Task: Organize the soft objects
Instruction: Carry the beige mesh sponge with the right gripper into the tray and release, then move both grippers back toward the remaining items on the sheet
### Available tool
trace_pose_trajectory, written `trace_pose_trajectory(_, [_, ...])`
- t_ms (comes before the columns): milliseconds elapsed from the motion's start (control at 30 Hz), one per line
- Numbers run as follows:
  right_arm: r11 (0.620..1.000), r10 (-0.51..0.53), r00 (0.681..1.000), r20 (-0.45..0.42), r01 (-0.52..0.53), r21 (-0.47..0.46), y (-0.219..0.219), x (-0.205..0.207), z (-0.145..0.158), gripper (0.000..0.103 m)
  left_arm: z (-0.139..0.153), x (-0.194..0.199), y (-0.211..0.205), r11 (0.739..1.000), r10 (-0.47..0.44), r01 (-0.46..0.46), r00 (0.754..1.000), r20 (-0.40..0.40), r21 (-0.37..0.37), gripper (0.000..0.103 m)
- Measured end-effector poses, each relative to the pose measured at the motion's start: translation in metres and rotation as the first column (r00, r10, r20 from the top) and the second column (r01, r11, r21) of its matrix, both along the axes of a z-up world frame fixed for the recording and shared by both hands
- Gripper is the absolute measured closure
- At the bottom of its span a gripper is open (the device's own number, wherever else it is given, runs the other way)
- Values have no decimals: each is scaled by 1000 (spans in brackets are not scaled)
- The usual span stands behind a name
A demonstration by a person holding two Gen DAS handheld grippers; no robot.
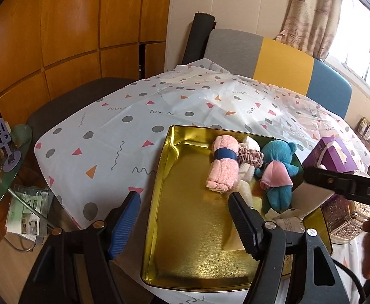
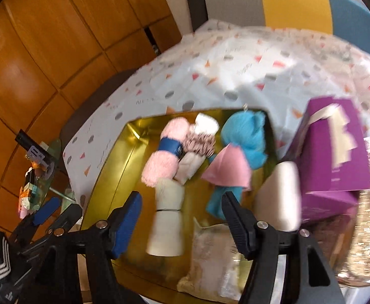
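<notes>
Left gripper point(image 1: 185, 217): jaws spread wide, nothing between them, hanging over the near-left part of the gold tin tray point(image 1: 185, 258). Its blue-padded finger sits outside the tray's left wall, the black finger over the tray floor.

Right gripper point(image 2: 182, 217): jaws also wide apart and empty, poised above the tray's point(image 2: 124, 167) near end. The view is motion-blurred. Between and just beyond its fingers lies a cream rolled cloth point(image 2: 166, 225), tied round the middle by a thin band. Beside it, nearer the right finger, is a pale crumpled pouch or bag point(image 2: 210, 253); the blur hides what exactly it is.

Soft items are gathered along the tray's right and far side. A pink rolled towel point(image 1: 221, 164) with a dark blue band lies against a white roll wrapped in a brown-pink scrunchie point(image 1: 251, 155). Touching these on the right is a blue plush bear point(image 1: 281, 167) wearing a pink triangular cloth point(image 1: 276, 176). The tray's left half shows bare gold floor.

Just right of the tray stands a purple tissue box point(image 2: 334, 152), with a glittery container point(image 2: 362, 240) below it.

The tray rests on a white tablecloth point(image 1: 124, 126) printed with grey dots and pink-orange triangles. At the table's far edge is a chair back point(image 1: 281, 60) in grey, yellow and blue panels. Wood panelling point(image 1: 58, 38) lies further left.
</notes>
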State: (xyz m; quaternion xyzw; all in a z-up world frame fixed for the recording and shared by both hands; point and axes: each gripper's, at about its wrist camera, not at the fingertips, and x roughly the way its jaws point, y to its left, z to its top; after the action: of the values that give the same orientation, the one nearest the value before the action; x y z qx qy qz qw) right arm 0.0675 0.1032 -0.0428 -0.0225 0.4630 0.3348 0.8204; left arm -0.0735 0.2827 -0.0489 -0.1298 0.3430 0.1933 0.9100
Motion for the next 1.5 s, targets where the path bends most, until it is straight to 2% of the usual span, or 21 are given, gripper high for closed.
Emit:
trace_pose_trajectory(100, [1000,-16,996,89,17,-8,-16,-10,15,37,3,1,-6,1000,-13,13,1000,-1,15,30])
trace_pose_trajectory(300, [997,-81,974,213,80,14,-58,-19,39,37,7,2,-19,998,-45,45,999,1,45,27])
trace_pose_trajectory(433, [988,-154,952,266,149,38,-97,-19,54,37,8,4,-27,997,-64,64,998,-5,53,26])
trace_pose_trajectory(600, [960,-277,902,332,277,46,-164,-12,74,37,7,9,-36,994,-88,89,996,-21,67,26])
trace_pose_trajectory(700, [924,-363,858,363,381,24,-210,-4,79,37,7,11,-42,992,-102,103,994,-27,72,26])
trace_pose_trajectory(767, [893,-419,829,372,450,2,-238,2,77,37,8,11,-47,990,-110,112,994,-27,85,26])
trace_pose_trajectory(867, [816,-519,762,387,576,-40,-288,14,68,37,10,13,-52,988,-123,124,992,-23,92,26])
trace_pose_trajectory(967, [695,-648,654,389,717,-48,-345,24,52,37,15,15,-59,984,-141,142,990,-19,106,26])
trace_pose_trajectory(1000, [640,-697,607,381,767,-50,-366,28,43,37,16,15,-61,982,-147,148,989,-18,113,26])
trace_pose_trajectory(1167, [426,-857,411,311,904,-19,-446,21,-1,37,19,19,-75,975,-170,173,985,-33,139,26])
trace_pose_trajectory(1200, [385,-889,381,254,922,-37,-461,20,-7,37,19,20,-78,974,-174,177,984,-36,144,26])
trace_pose_trajectory(1233, [366,-915,357,186,930,15,-475,18,-8,37,19,21,-82,972,-178,181,983,-37,151,26])
trace_pose_trajectory(1267, [346,-929,334,160,937,50,-482,16,-7,37,19,22,-85,970,-183,187,982,-40,153,26])
trace_pose_trajectory(1300, [327,-937,316,152,943,55,-486,14,-7,37,19,23,-87,969,-188,192,981,-44,156,26])
trace_pose_trajectory(1333, [324,-938,316,141,945,42,-488,14,-10,37,18,24,-90,967,-193,199,980,-49,159,26])
trace_pose_trajectory(1433, [344,-938,341,58,938,36,-488,20,-19,37,19,27,-99,960,-216,223,975,-59,168,26])
trace_pose_trajectory(1500, [363,-931,362,34,932,14,-484,23,-25,37,18,29,-106,956,-232,239,971,-62,168,26])
